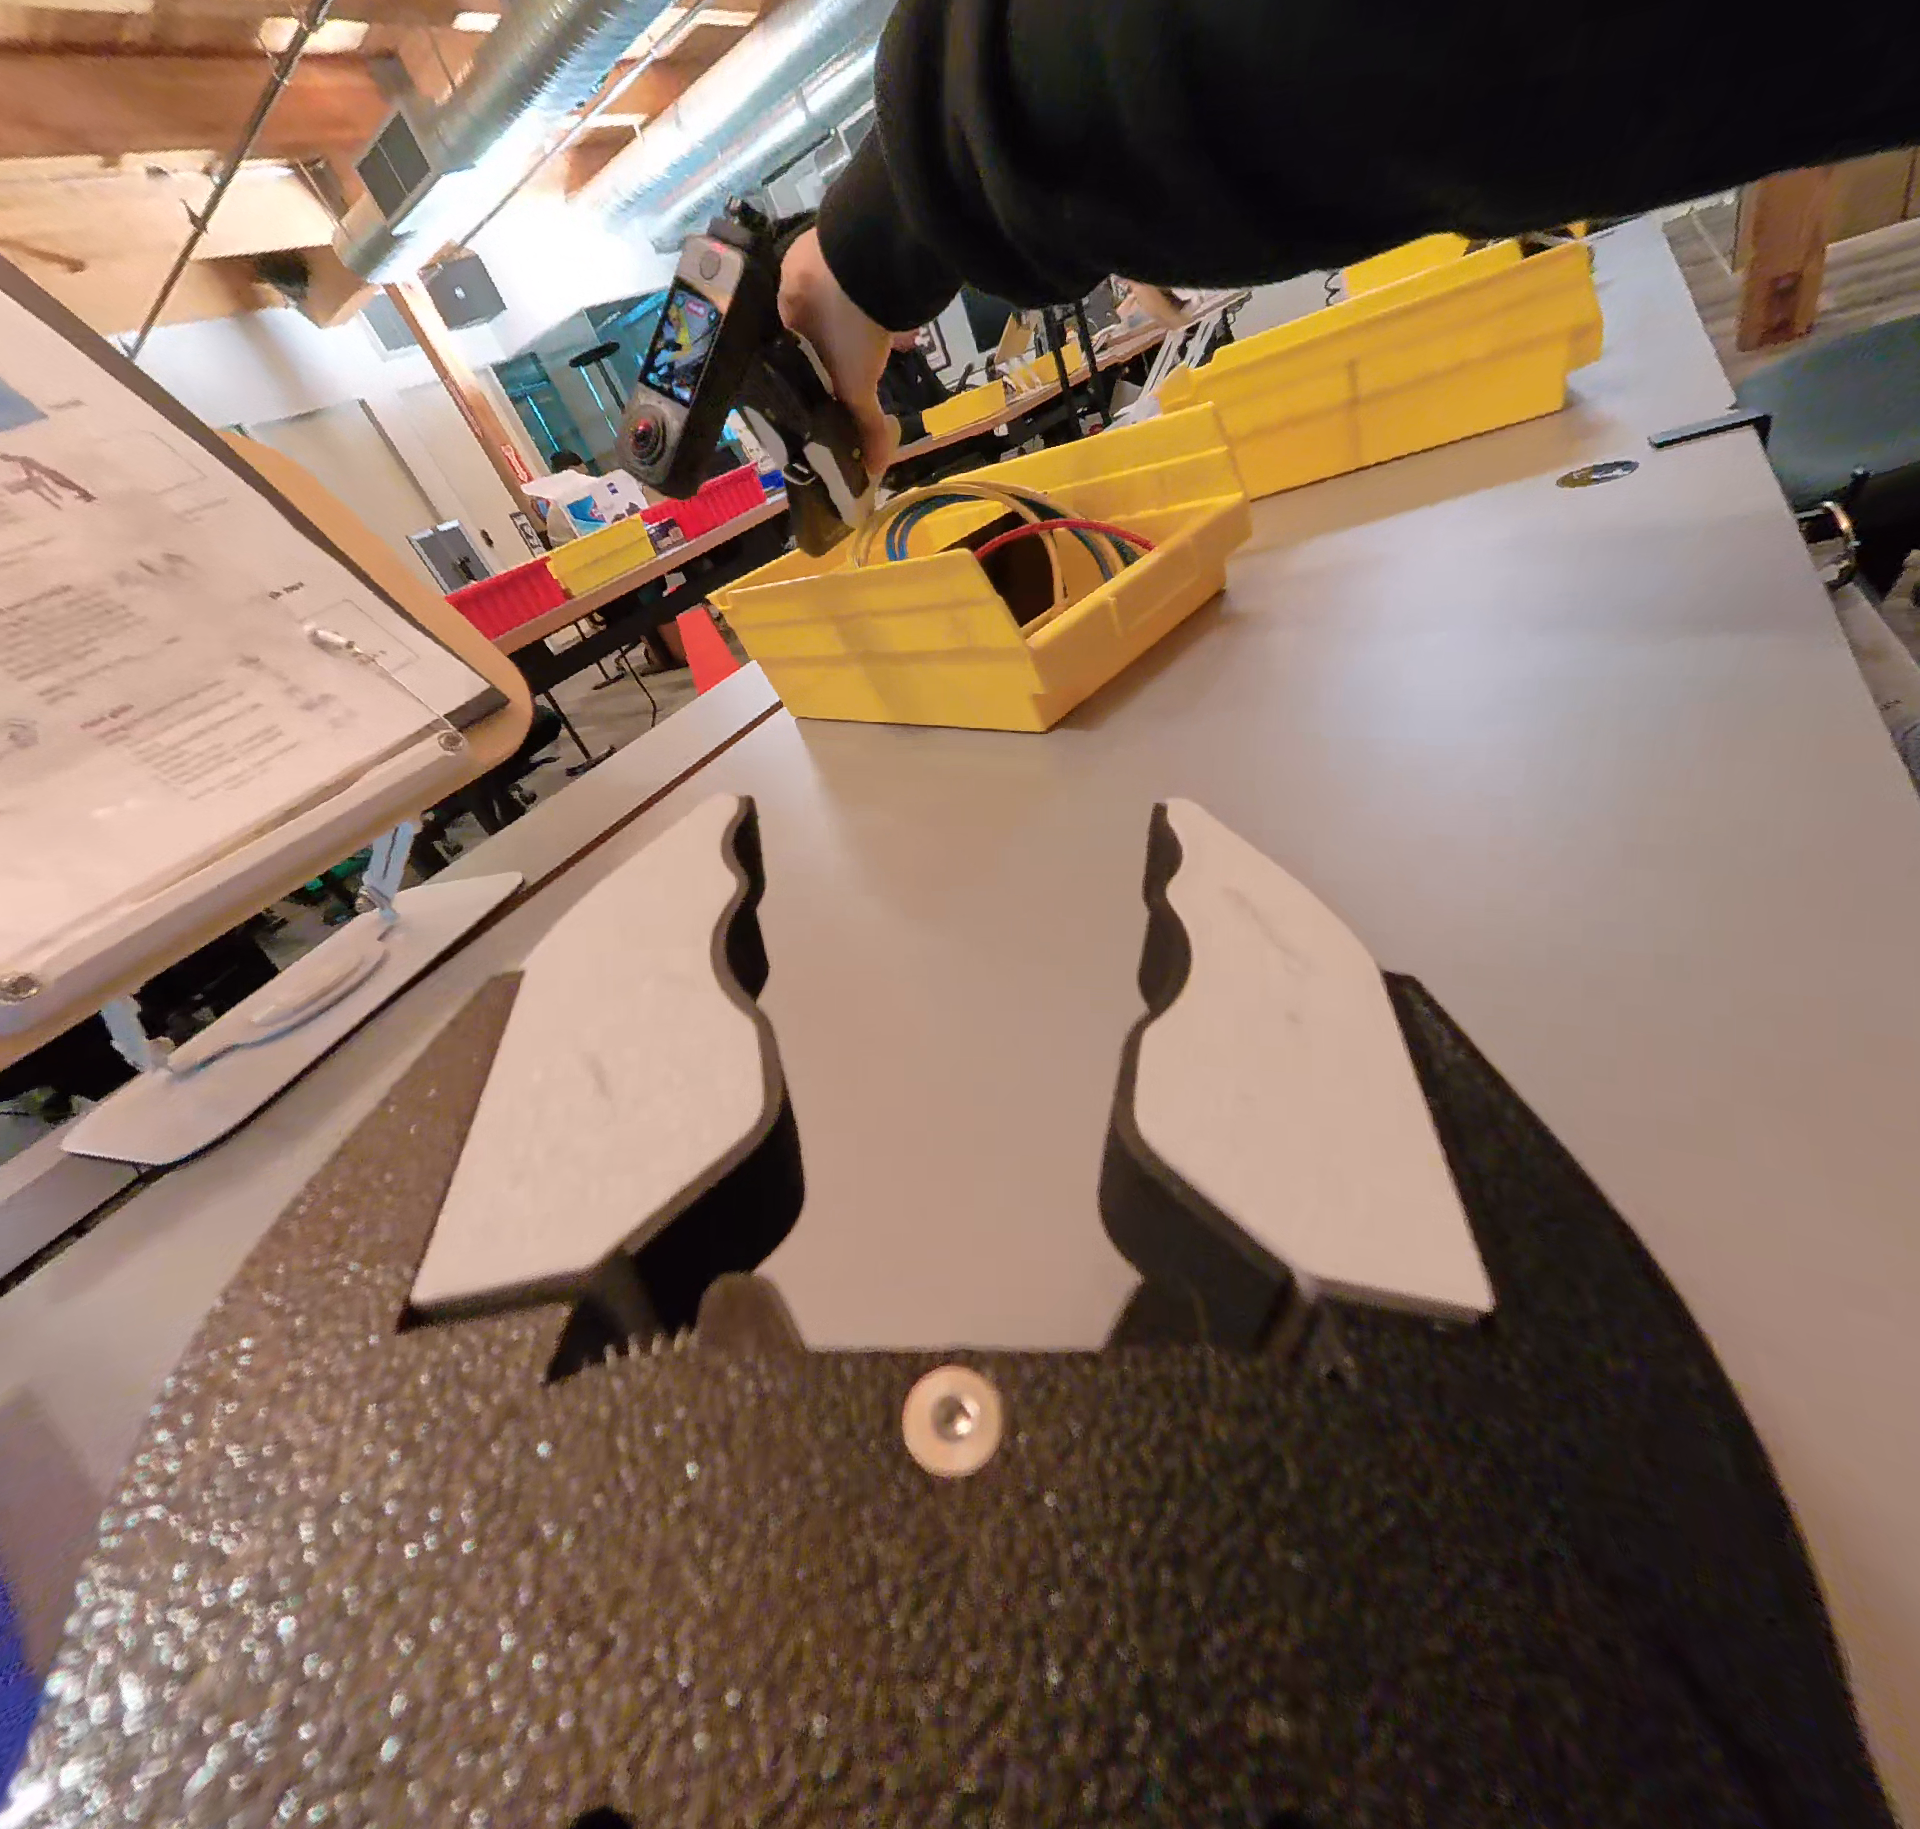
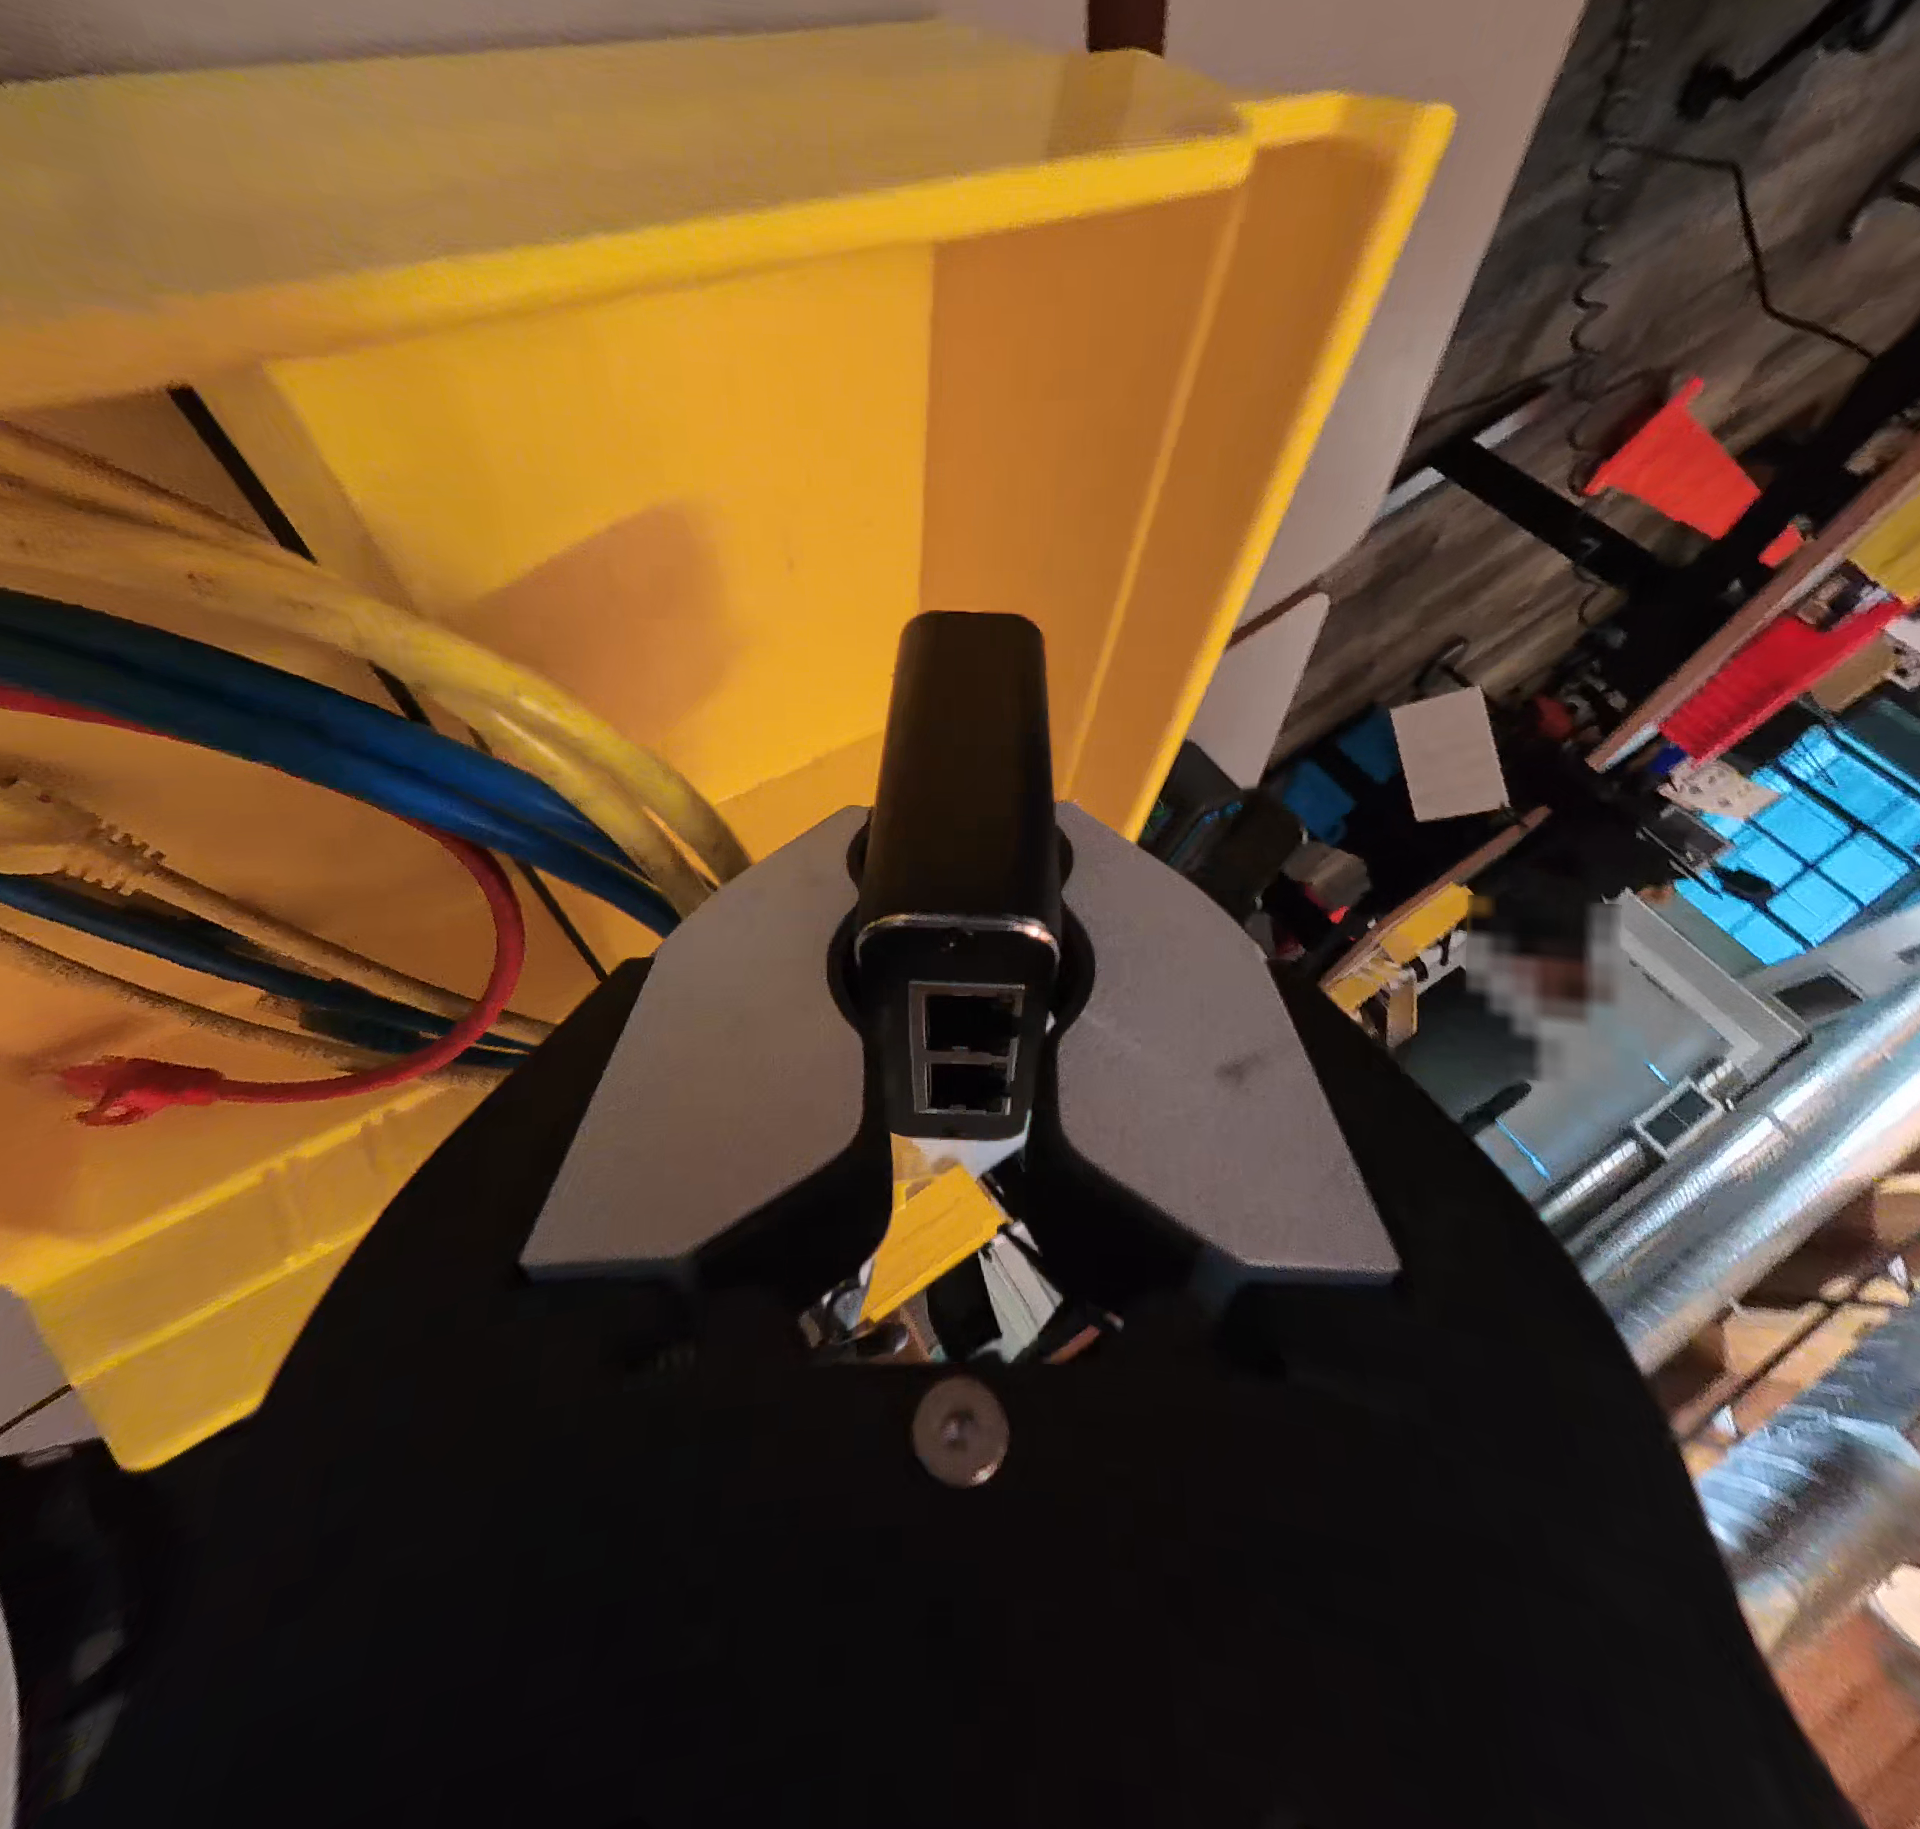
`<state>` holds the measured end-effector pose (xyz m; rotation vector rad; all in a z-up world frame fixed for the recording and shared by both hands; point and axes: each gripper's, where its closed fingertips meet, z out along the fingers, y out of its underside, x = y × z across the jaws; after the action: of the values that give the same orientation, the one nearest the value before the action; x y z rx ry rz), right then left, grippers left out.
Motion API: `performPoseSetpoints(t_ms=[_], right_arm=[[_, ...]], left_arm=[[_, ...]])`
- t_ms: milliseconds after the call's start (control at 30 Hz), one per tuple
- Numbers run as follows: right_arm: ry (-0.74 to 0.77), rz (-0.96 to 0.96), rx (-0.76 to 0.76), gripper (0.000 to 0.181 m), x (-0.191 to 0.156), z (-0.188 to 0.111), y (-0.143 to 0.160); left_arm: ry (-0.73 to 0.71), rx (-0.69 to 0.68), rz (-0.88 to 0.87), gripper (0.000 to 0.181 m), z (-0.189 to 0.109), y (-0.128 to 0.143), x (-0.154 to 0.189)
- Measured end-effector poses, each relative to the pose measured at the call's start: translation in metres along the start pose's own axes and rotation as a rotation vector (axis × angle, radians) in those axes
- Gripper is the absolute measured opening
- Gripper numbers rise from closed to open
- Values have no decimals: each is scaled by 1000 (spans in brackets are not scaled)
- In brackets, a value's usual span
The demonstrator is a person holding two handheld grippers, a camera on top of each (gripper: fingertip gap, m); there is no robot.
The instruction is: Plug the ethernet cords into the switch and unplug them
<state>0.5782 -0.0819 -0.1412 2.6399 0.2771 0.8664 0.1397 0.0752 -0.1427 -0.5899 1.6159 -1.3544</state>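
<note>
Right claw [image 2: 961,932] clamps black switch [image 2: 961,844] over yellow bin [image 2: 727,408] edge, left claw [image 1: 951,969] wide above bare table [image 1: 1455,792]

The bin [image 2: 665,449] is bright yellow; in it lie blue cords [image 2: 343,740], a pale yellow cord [image 2: 499,678] and a thin red cord [image 2: 488,948]. The switch [image 2: 961,823] is glossy black with silver-rimmed ports. The counter [image 1: 1455,844] is plain grey

Warm overhead light falls evenly on the pale grey worktop [image 1: 1455,740], with soft glare beyond the yellow plastic bin [image 1: 935,657]. Both wide-angle views bend strongly at the edges. In the right wrist view the background is smeared and the yellow plastic bin [image 2: 727,429] looks soft, dimmer, orange-tinted.
</note>
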Motion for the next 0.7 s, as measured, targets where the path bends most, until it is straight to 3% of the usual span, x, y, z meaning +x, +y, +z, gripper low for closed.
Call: performPoseSetpoints(t_ms=[233,467,600,700], right_arm=[[-71,-132,8,28,-12,9,-16],[10,-90,67,37,-1,6,-18],[20,8,103,36,2,-6,1],[16,225,183,39,-4,-24,20]], left_arm=[[18,4,-29,69,0,0,1],[21,2,-19,68,1,1,2],[16,0,-12,68,1,1,2],[14,-16,-19,68,1,3,1]])
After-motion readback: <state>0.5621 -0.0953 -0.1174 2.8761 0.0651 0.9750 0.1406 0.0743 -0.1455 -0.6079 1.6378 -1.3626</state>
